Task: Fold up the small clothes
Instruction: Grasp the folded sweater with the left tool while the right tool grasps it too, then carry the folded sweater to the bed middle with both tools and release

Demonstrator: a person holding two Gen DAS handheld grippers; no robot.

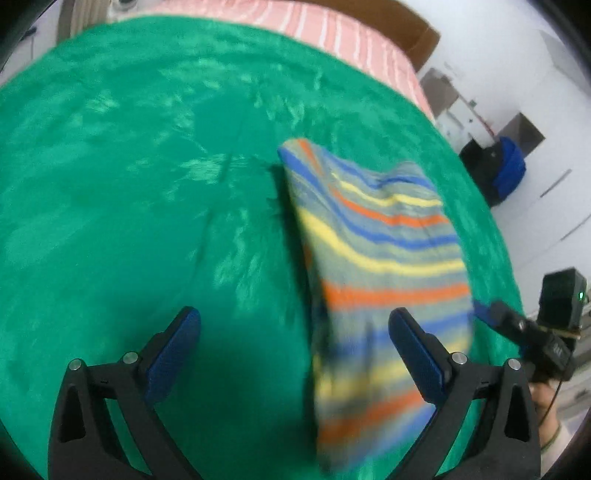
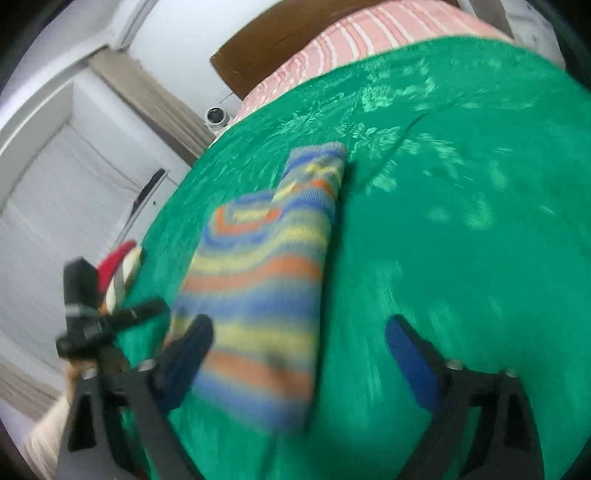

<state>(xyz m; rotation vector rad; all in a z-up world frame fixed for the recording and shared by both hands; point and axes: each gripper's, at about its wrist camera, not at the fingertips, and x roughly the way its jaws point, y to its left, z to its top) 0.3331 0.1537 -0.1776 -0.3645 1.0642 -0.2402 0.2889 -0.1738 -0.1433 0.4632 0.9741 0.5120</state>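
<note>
Garment: 1 small striped knit piece (image 1: 380,258), folded flat on the green blanket (image 1: 147,184), toward the blanket's edge.
Garment look: repeating bands of blue, yellow, orange and grey-green; fine ribbed knit; elongated shape, narrower at the far end (image 2: 317,166); near end motion-blurred in both views.
Grippers: 2 counted.
Left gripper (image 1: 295,354): jaws spread wide, nothing between them; 2 fingers with blue textured pads (image 1: 173,354) on black frames; right-hand finger overlaps the garment's near part in its own view, contact cannot be told.
Right gripper (image 2: 299,354): jaws spread wide, nothing gripped; left-hand blue pad (image 2: 184,354) overlaps the garment's near corner, contact cannot be told.
Cross view: each gripper shows at the edge of the other's camera, black body on either side of the garment.
Blanket: 1, plush green, sheen patches, shallow creases.
Bedding: 1 pink sheet with white stripes (image 1: 332,29) beyond the blanket.
Headboard: 1 brown panel (image 2: 266,40).
</note>
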